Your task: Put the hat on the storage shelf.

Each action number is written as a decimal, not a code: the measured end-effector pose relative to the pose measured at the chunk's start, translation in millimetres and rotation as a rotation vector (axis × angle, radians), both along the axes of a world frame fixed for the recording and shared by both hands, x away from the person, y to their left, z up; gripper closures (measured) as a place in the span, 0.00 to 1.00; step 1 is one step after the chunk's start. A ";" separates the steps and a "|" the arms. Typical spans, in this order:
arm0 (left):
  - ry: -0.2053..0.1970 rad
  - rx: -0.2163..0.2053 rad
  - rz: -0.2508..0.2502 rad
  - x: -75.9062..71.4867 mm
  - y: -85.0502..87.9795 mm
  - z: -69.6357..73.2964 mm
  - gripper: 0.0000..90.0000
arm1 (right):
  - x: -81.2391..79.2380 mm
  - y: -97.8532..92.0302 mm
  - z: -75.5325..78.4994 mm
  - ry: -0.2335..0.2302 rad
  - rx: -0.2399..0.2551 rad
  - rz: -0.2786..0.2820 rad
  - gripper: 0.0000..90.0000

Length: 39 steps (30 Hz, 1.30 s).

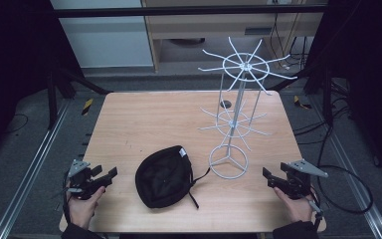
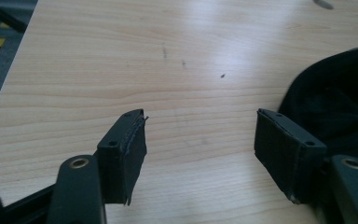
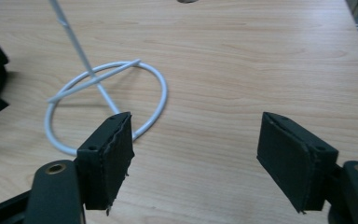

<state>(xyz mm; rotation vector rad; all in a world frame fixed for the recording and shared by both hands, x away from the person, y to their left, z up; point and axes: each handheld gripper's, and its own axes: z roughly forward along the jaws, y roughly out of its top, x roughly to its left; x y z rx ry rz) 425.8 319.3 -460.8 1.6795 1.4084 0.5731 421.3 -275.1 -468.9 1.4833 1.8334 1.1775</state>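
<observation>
A black cap lies upside down on the wooden table, near the front edge, with its strap trailing right. To its right stands a white wire display rack with a ring base and spoked arms at two levels. My left gripper rests at the front left, open and empty, jaws pointing at the cap; the cap's edge shows past the right jaw in the left gripper view. My right gripper sits at the front right, open, with bare table between its jaws in the right gripper view and the ring base ahead.
Hands hold both grippers at the table's front corners. A small dark hole sits in the tabletop behind the rack. Black frame bars and cables surround the table on the floor. The far half of the tabletop is bare wood.
</observation>
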 end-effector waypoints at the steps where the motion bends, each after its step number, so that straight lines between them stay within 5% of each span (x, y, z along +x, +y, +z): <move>1: -0.009 0.008 -0.008 -2.9 -3.9 1.2 0.37 | -1.4 1.5 0.5 0.005 0.004 0.006 0.31; 6: -0.012 0.026 -0.053 -11.0 -21.5 4.0 0.36 | -8.7 16.3 1.5 0.013 -0.010 0.075 0.35; 18: -0.021 0.046 -0.069 -19.4 -34.2 8.0 0.44 | -14.5 70.4 10.4 -0.033 -0.028 0.233 0.49; 32: 0.016 0.075 -0.116 -25.9 -56.7 5.6 0.50 | -2.3 144.2 19.1 -0.056 -0.042 0.396 0.55; 39: 0.039 0.095 -0.136 -27.2 -65.8 1.1 0.49 | 9.9 176.8 23.8 -0.056 -0.041 0.423 0.59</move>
